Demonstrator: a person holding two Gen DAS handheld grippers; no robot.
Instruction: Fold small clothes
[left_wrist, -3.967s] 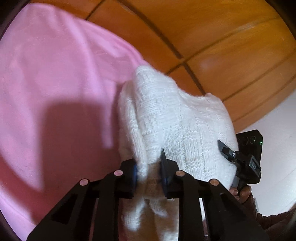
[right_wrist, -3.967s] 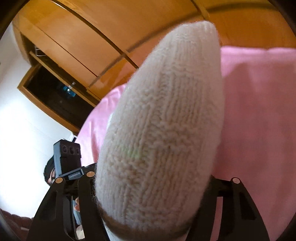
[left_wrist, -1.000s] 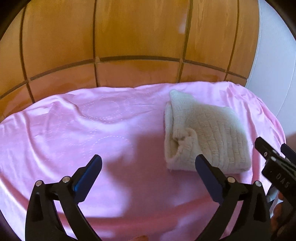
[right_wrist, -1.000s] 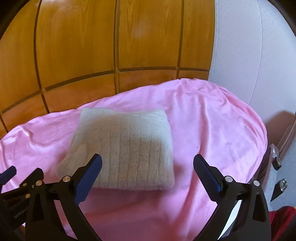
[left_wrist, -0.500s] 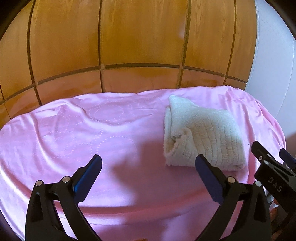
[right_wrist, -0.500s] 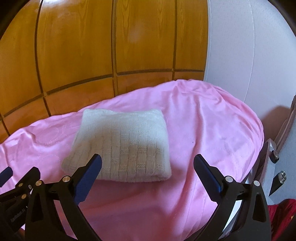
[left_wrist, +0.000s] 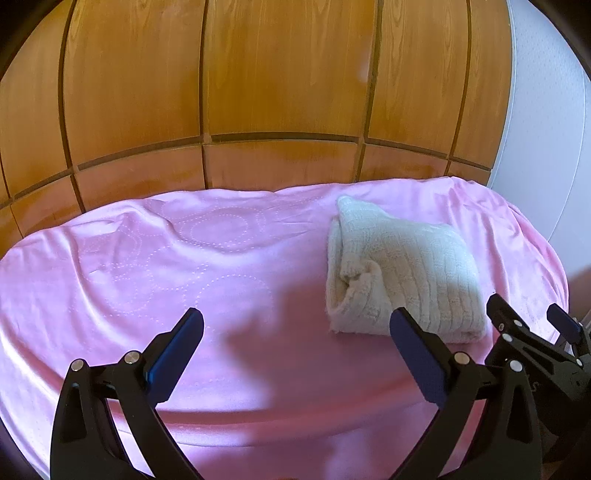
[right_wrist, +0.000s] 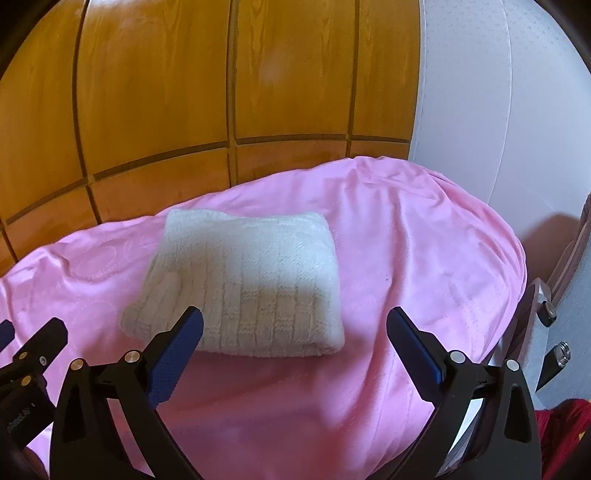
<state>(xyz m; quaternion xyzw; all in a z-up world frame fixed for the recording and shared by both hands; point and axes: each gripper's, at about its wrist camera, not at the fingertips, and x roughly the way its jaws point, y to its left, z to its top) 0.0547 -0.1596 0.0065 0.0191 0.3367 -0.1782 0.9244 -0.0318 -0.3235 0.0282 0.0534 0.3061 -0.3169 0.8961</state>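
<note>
A cream knitted garment (left_wrist: 402, 273) lies folded into a thick rectangle on the pink blanket (left_wrist: 184, 266), toward the blanket's right side. It also shows in the right wrist view (right_wrist: 251, 284), left of centre. My left gripper (left_wrist: 295, 332) is open and empty, held back from the garment, which lies ahead to its right. My right gripper (right_wrist: 295, 332) is open and empty, just short of the garment's near edge. The right gripper shows at the right edge of the left wrist view (left_wrist: 532, 332). The left gripper shows at the left edge of the right wrist view (right_wrist: 26, 347).
A wooden panelled wall (left_wrist: 280, 92) stands right behind the blanket. A white padded surface (right_wrist: 480, 92) rises at the right. Metal fittings (right_wrist: 554, 332) and something red (right_wrist: 557, 428) sit at the lower right past the blanket's edge.
Four seconds ago both grippers were shut on the garment and held it up. It now lies folded on the blanket, both grippers are open, and they have drawn back slightly over the last second.
</note>
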